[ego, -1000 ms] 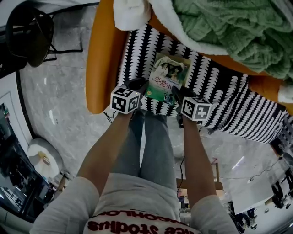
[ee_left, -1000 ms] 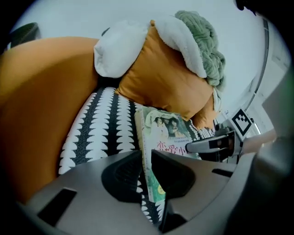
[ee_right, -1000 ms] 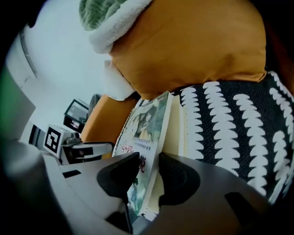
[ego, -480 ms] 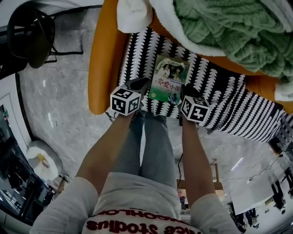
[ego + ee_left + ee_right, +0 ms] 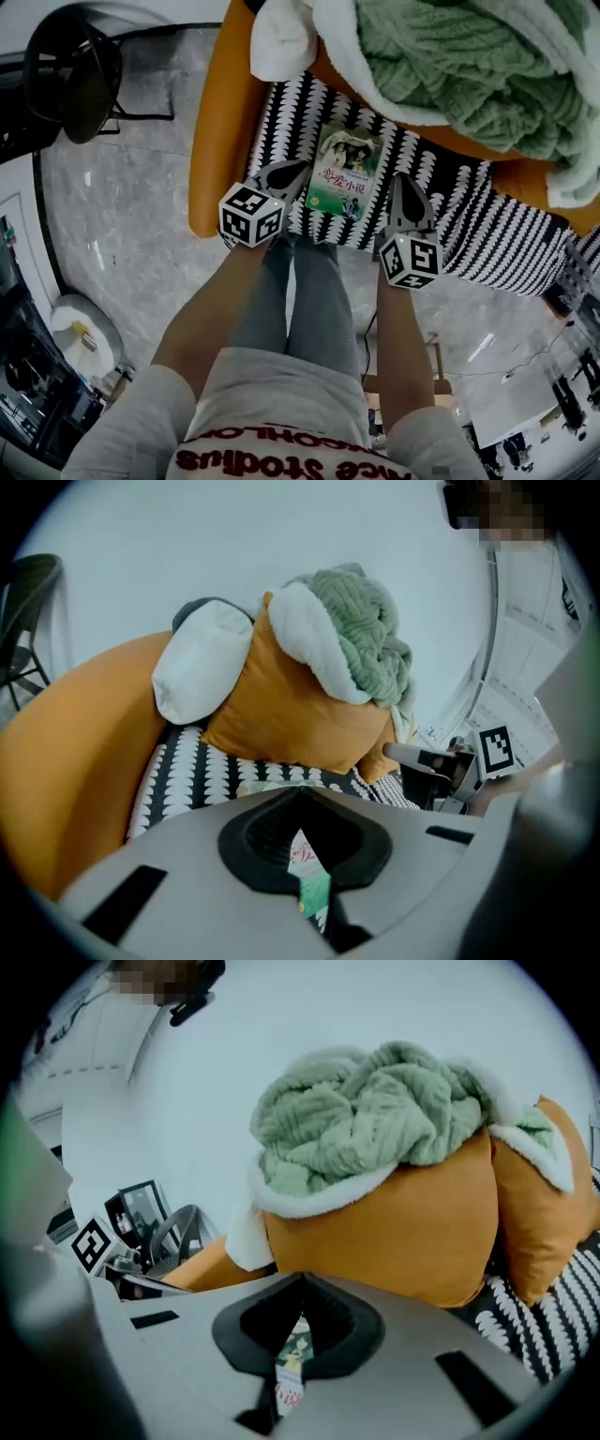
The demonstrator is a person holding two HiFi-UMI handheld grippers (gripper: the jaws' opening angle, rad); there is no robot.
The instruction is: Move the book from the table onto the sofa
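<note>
Now the book (image 5: 344, 172) lies on the sofa (image 5: 211, 141), by its near edge. Your left gripper (image 5: 296, 170) and right gripper (image 5: 402, 185) flank it, jaws just closed, empty.

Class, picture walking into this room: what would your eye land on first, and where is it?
A heaped green blanket crowns the orange sofa at the top. Below it a book lies flat on a black-and-white patterned throw. The left gripper and right gripper flank the book, their jaws just closed, empty.
</note>
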